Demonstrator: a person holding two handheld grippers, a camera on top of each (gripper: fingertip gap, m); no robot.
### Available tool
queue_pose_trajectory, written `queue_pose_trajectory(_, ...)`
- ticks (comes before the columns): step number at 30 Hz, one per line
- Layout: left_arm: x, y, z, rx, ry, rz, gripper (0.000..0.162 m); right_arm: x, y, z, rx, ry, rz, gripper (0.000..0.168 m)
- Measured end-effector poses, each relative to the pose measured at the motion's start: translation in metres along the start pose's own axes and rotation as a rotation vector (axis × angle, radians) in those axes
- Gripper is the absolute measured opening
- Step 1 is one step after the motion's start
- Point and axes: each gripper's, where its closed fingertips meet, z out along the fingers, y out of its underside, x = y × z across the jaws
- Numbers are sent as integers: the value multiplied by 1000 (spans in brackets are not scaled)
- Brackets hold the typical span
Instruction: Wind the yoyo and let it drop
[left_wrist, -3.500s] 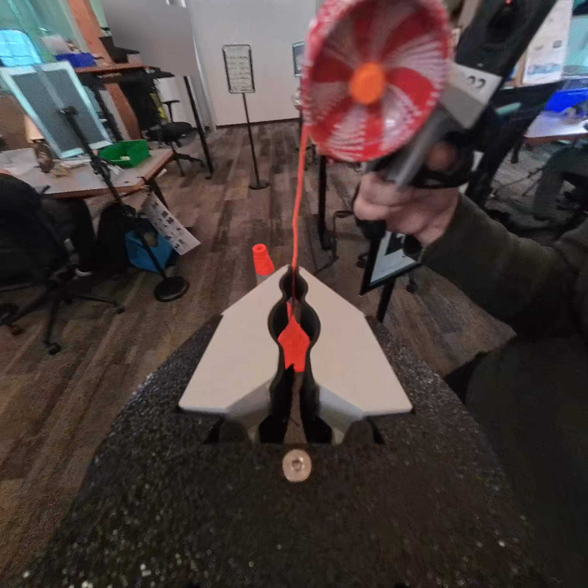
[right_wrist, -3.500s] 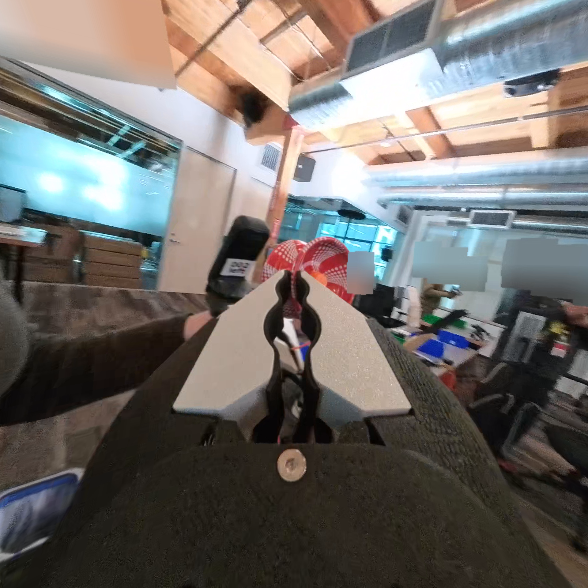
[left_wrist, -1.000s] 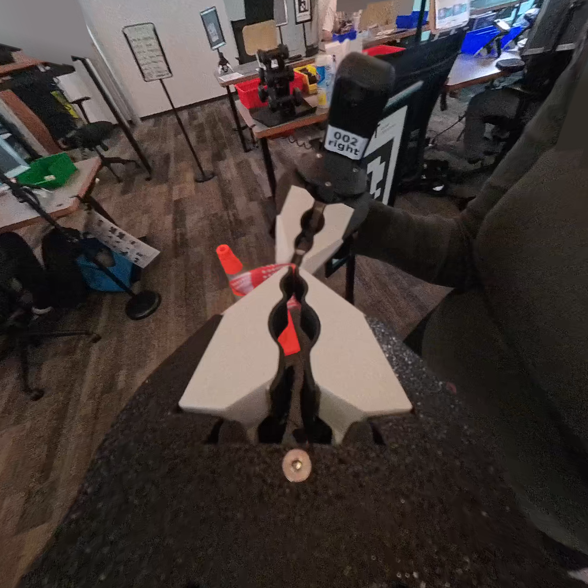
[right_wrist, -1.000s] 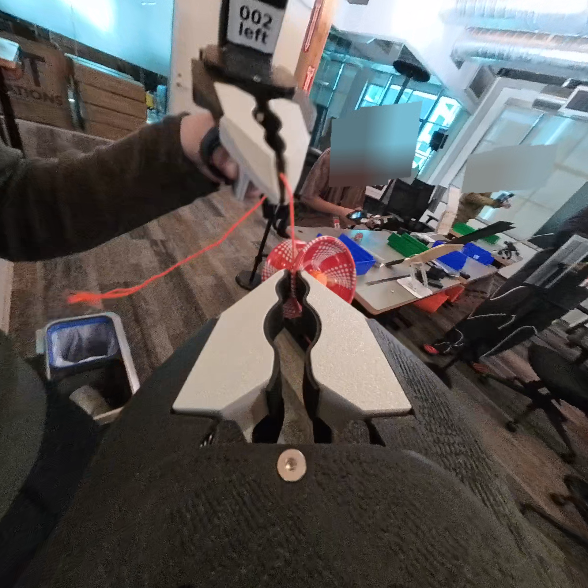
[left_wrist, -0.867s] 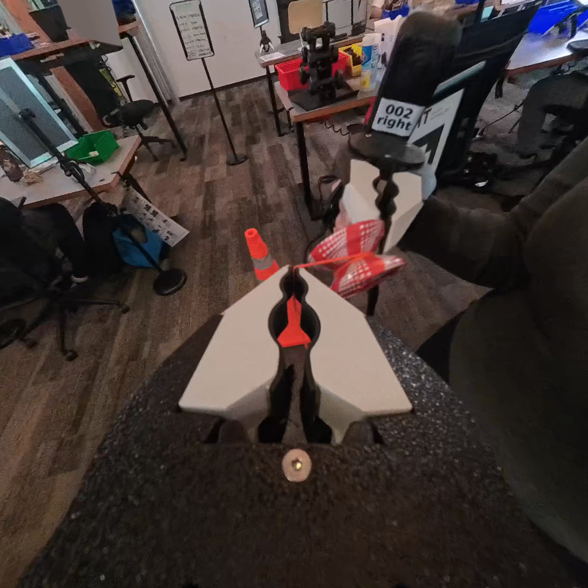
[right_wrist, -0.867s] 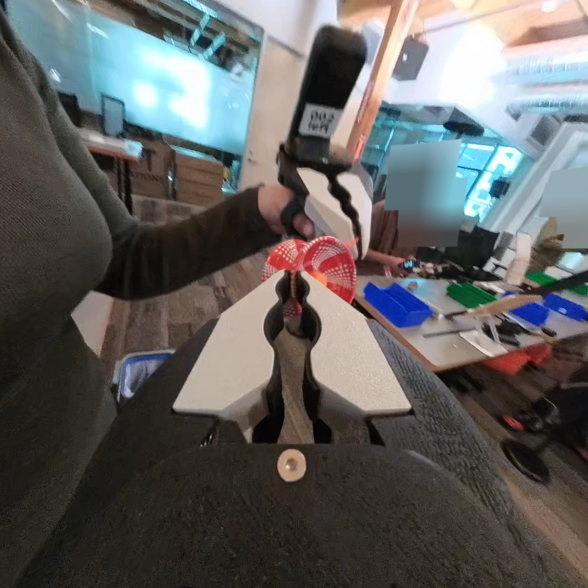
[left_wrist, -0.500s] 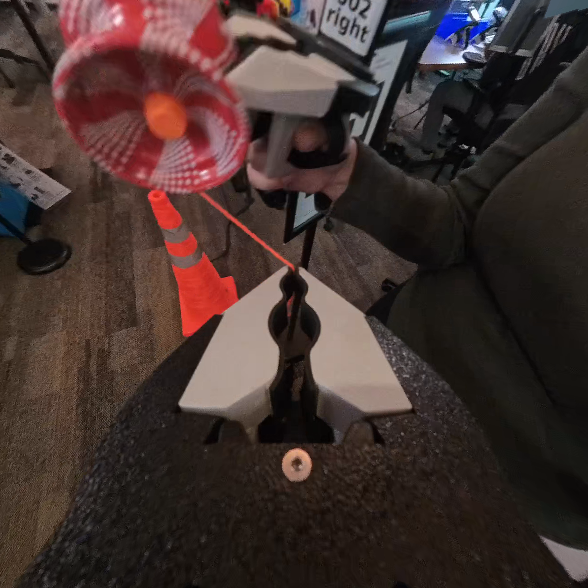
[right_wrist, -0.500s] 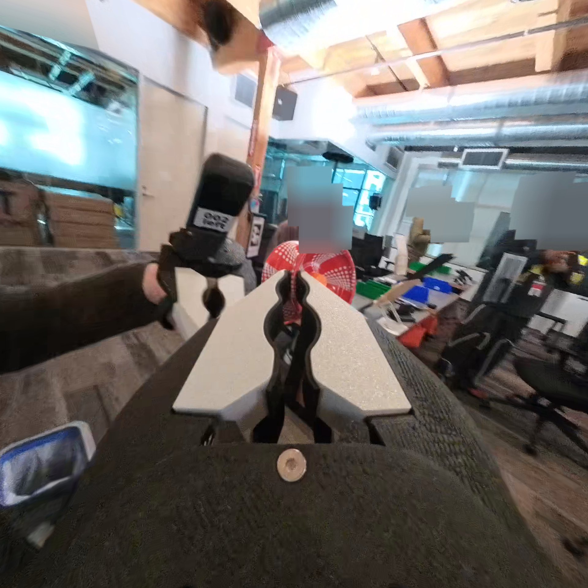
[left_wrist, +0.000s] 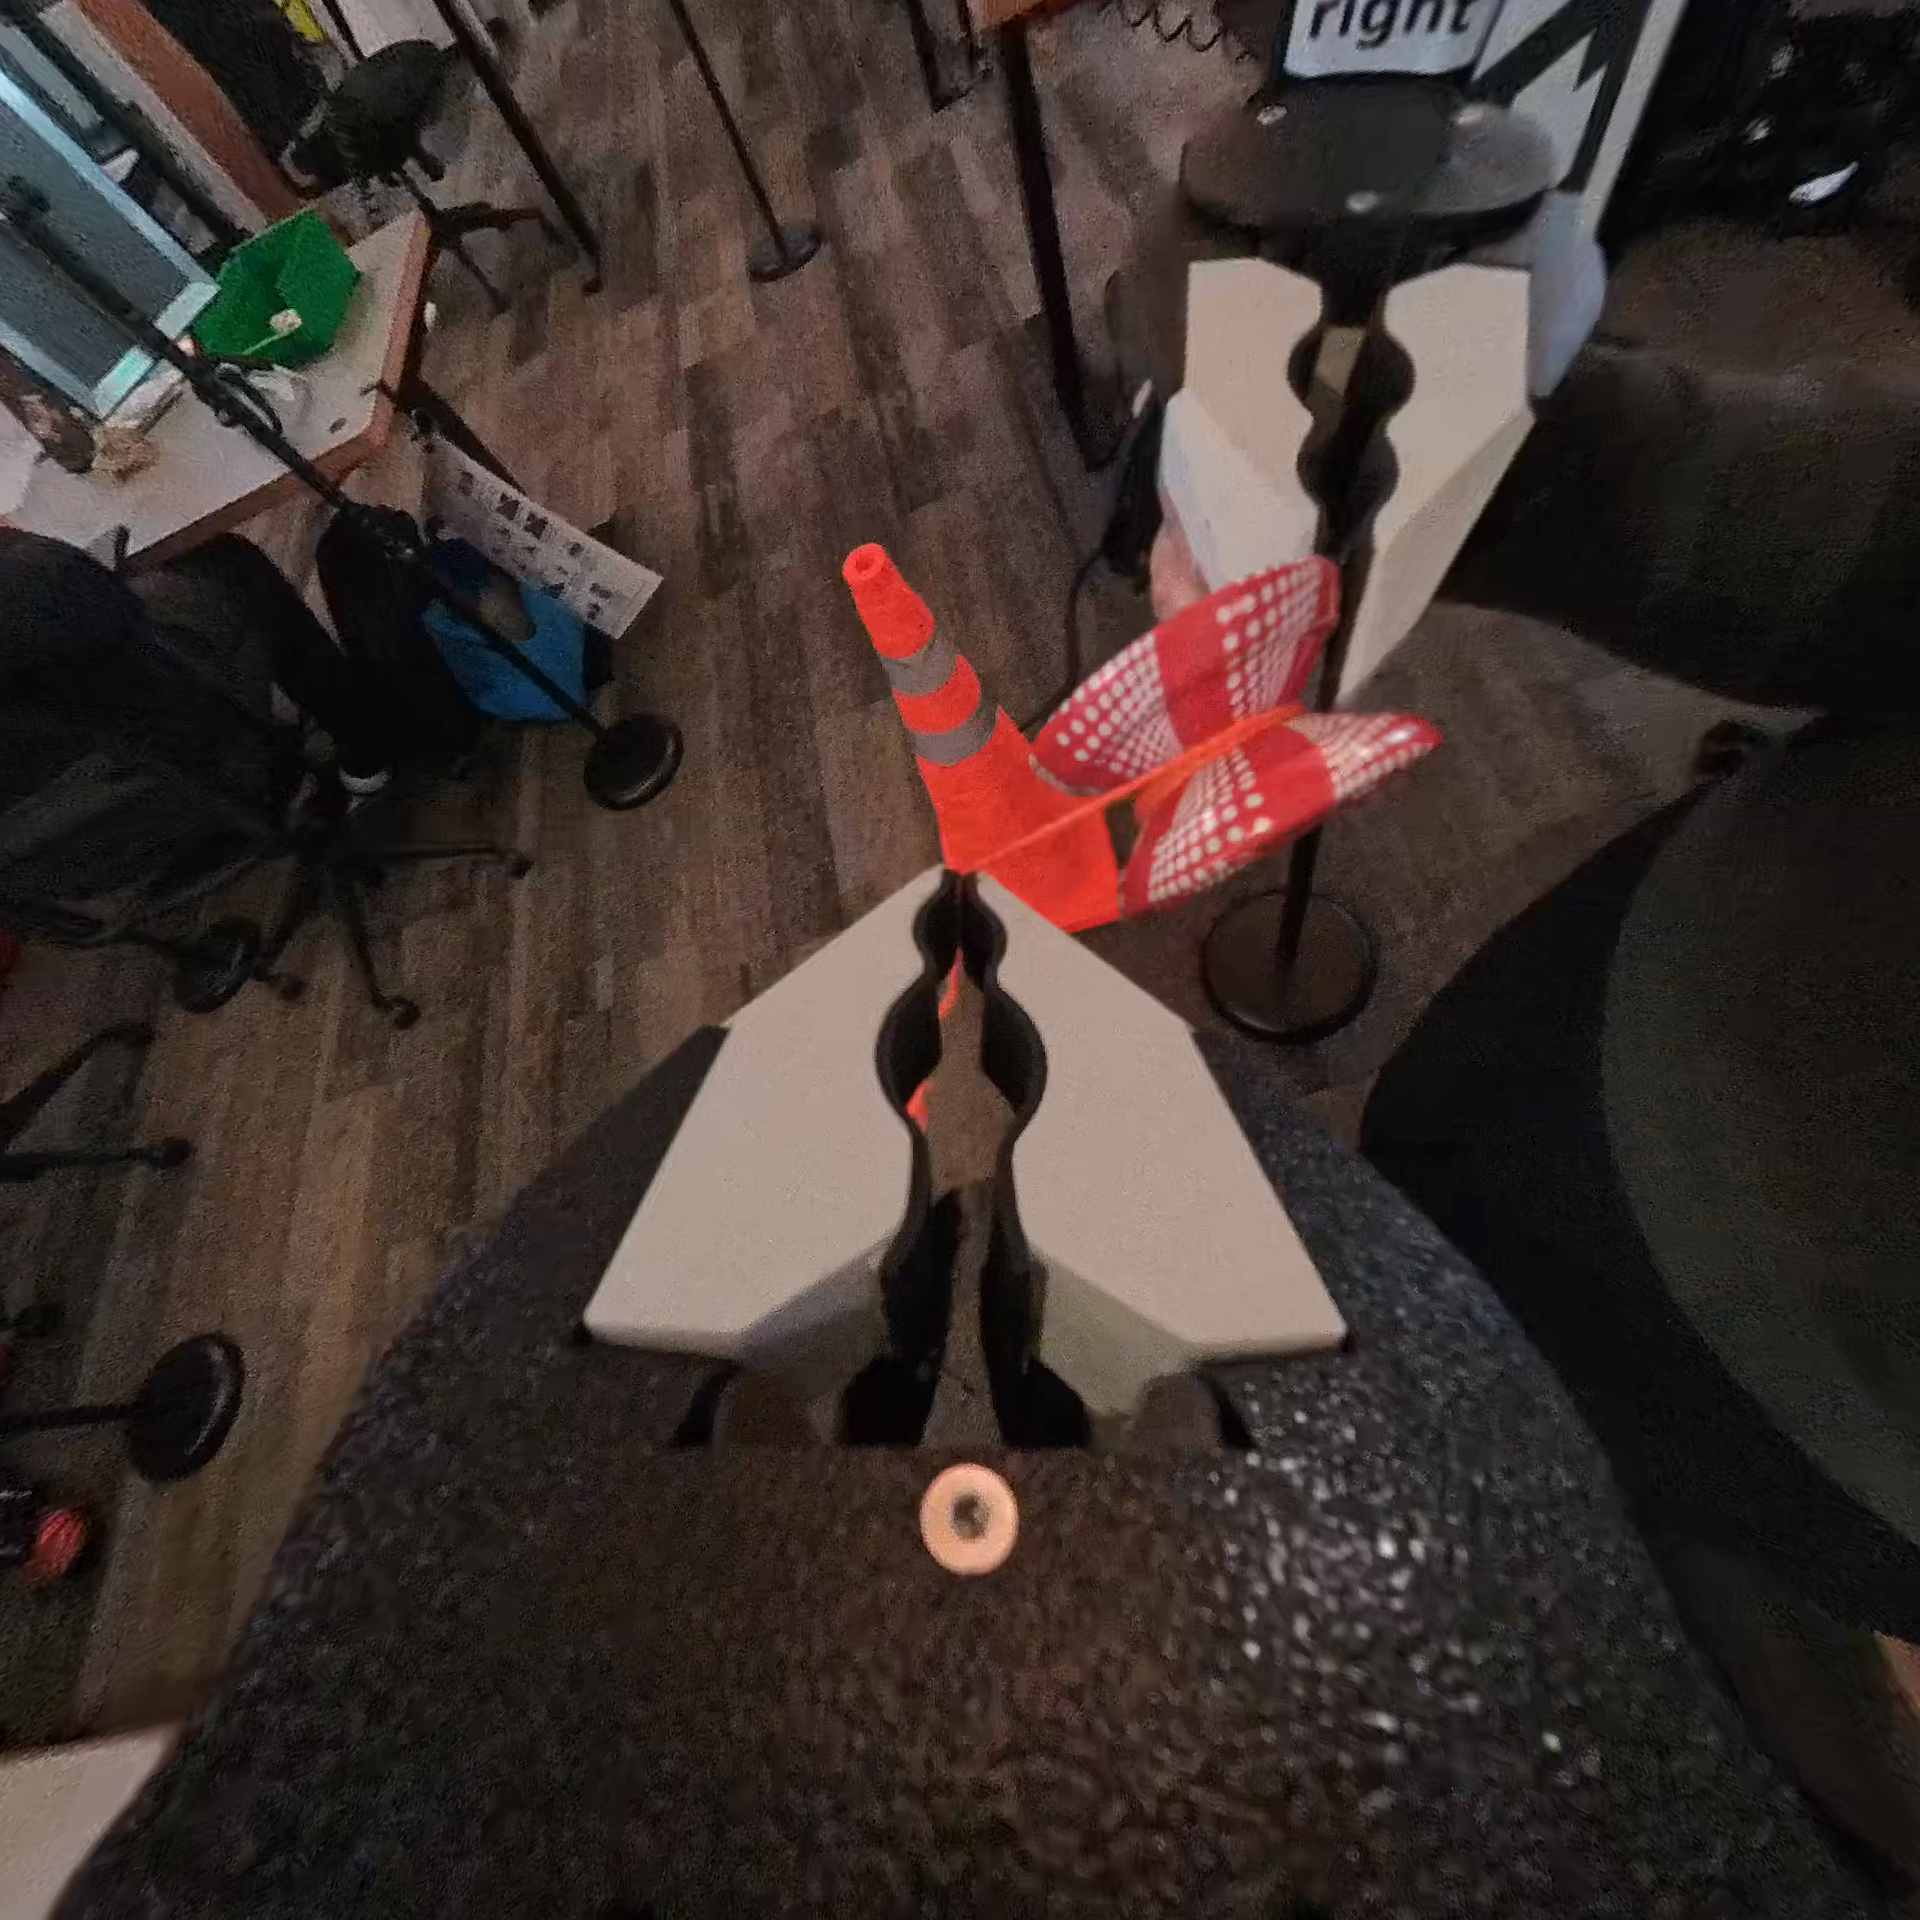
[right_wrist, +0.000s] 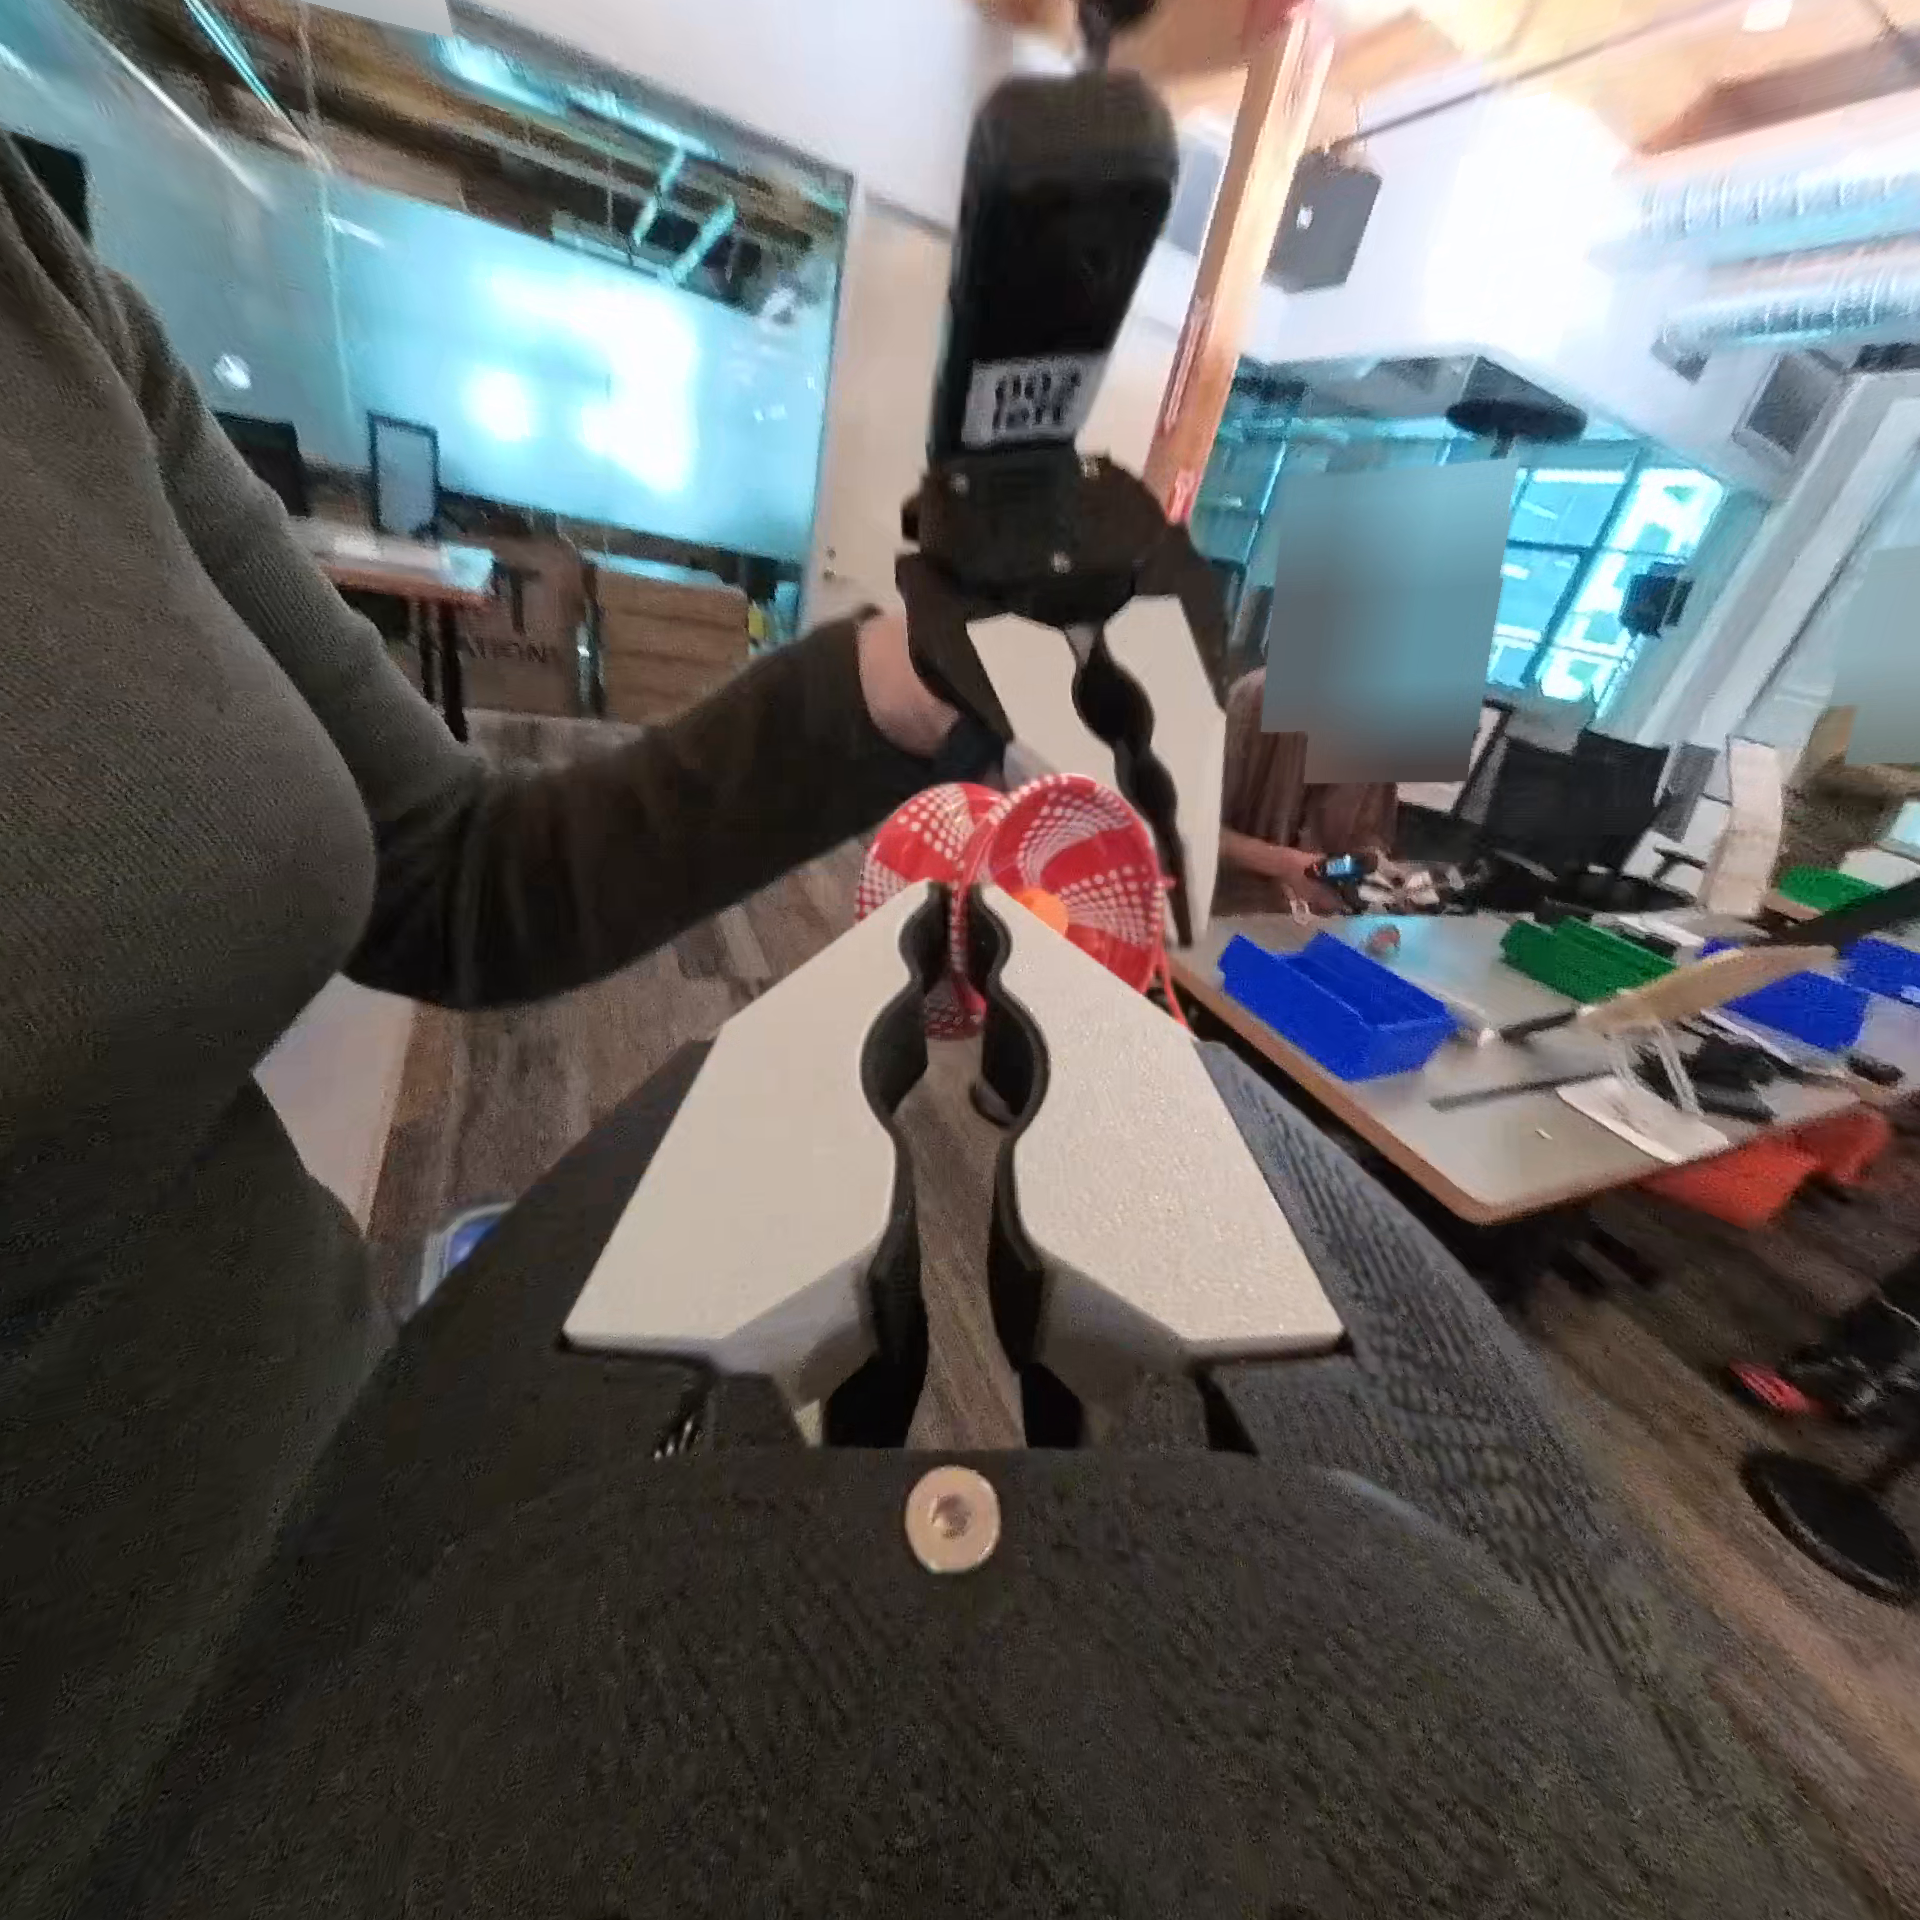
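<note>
Centrally in the left wrist view, the left gripper (left_wrist: 961, 883) was seen with its jaws drawn together at the tips, the orange string (left_wrist: 1081, 805) being pinched there. From that point the string was led up and to the right into the groove of the red-and-white yoyo (left_wrist: 1236, 758), which was seen edge-on at the middle right of the frame. Behind the yoyo, the right gripper (left_wrist: 1340, 665) was seen pointing downward, its upper body cut off by the top edge. Its tips were partly masked by the yoyo, so the exact contact could not be made out there. An orange traffic cone (left_wrist: 935, 717) was partly covered by the yoyo and the string.

In the right wrist view, the jaws of the right gripper (right_wrist: 961, 894) were nearly closed around the yoyo (right_wrist: 1081, 883) at its middle, with both halves showing beyond the tips. The left gripper (right_wrist: 1179, 904) was seen in the upper centre, blurred, with a sleeve (right_wrist: 644, 810) reaching to it from the left. Little of the string (right_wrist: 1169, 987) could be traced in this view. Blue bins (right_wrist: 1330, 1003) lay on a table (right_wrist: 1475, 1153) at the right.
</note>
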Motion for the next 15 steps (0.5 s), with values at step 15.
queue_pose_trajectory(15,46,0,25,130,194,-169,0,53,19,-5,-97,383,-137,1)
